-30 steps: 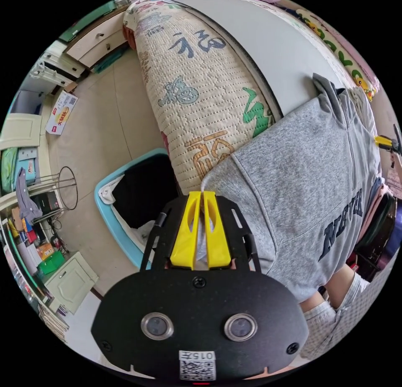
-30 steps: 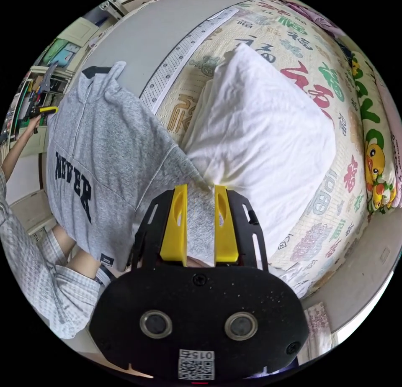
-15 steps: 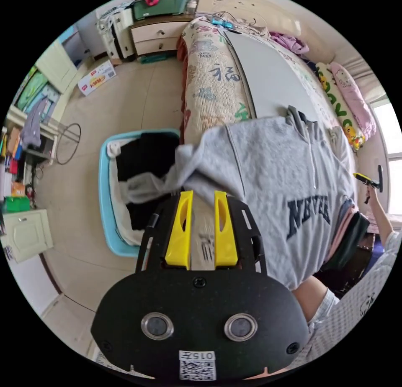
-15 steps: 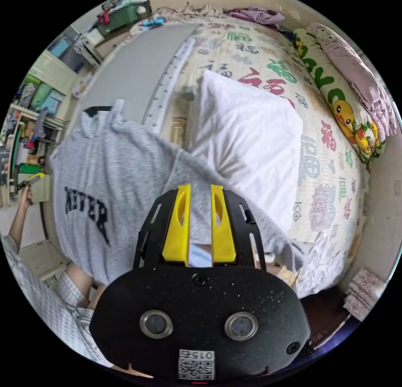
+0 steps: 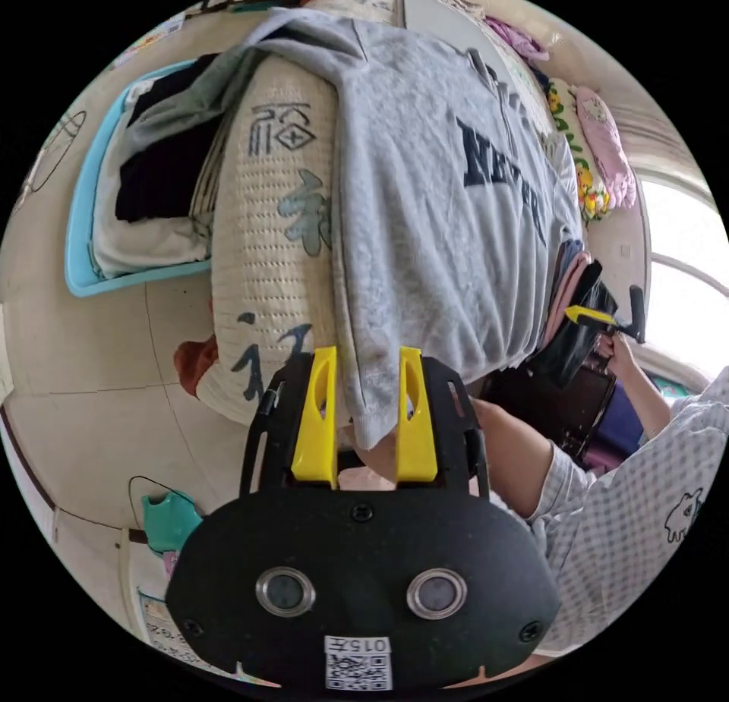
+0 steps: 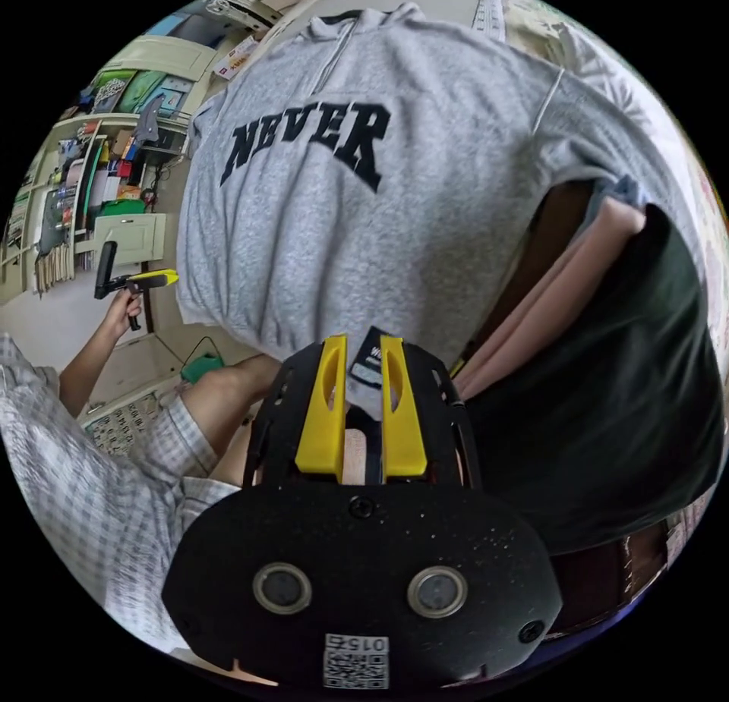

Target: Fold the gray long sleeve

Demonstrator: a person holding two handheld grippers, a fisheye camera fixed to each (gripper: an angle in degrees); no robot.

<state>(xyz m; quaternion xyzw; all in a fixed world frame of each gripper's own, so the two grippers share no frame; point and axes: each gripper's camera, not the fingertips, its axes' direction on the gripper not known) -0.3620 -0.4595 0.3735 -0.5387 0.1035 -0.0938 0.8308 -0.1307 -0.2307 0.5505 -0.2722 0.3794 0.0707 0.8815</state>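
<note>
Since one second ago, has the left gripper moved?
Yes. The left gripper went away from the blue basket, along the bed edge, to the sweater hem.

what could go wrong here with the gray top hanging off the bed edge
The gray long sleeve hangs over the bed edge, so a pull on the hem could drag it off. Both tongs, left and right, stand open at the hem; an uneven grab may skew the fold. One sleeve trails toward the blue basket.

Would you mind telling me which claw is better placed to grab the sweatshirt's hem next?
Probably the left claw: its open jaws already straddle the gray sweatshirt hem's corner. The right claw, also open, sits just below the hem near a black tag.
</note>
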